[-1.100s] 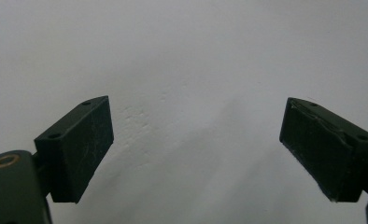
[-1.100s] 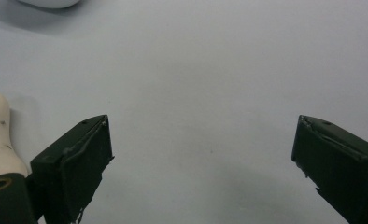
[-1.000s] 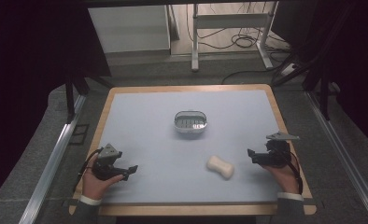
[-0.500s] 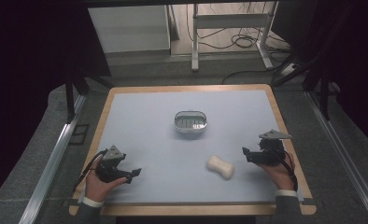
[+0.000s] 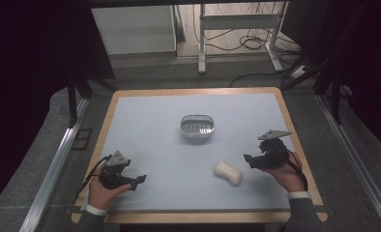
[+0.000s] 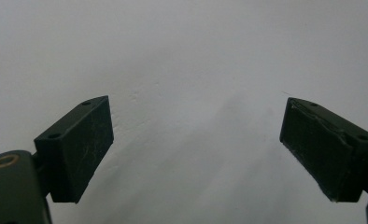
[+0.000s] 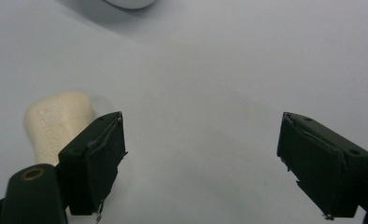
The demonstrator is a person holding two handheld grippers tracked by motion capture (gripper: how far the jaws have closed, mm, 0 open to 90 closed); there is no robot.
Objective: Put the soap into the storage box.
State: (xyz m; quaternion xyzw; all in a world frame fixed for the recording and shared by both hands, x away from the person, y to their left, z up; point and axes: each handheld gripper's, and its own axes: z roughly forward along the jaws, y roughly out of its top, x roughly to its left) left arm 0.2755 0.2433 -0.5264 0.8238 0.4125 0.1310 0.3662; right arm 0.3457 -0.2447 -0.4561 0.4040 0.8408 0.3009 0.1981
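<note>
A cream bar of soap (image 5: pixel 228 173) lies on the pale table (image 5: pixel 154 130) right of centre, near the front. A small white soap dish with a ridged metal insert (image 5: pixel 197 126) stands in the middle of the table. My right gripper (image 5: pixel 248 160) is open just right of the soap, jaws pointing left toward it. In the right gripper view the soap (image 7: pixel 56 125) lies beside and behind the left jaw, outside the gap, with the right gripper (image 7: pixel 201 158) holding nothing. My left gripper (image 5: pixel 140 181) is open near the front left corner; the left gripper (image 6: pixel 196 154) faces bare table.
The table has a wooden rim (image 5: pixel 295 130). Dark padded flooring and metal rails (image 5: pixel 53 169) flank it. A white cabinet (image 5: pixel 130 29) and a metal frame with cables (image 5: pixel 241 29) stand beyond the far edge. The dish's edge (image 7: pixel 128 3) peeks in at the top of the right gripper view.
My right gripper has moved left and slightly forward, closer to the soap. The left gripper has shifted a little toward the front edge. Soap and dish have not moved.
</note>
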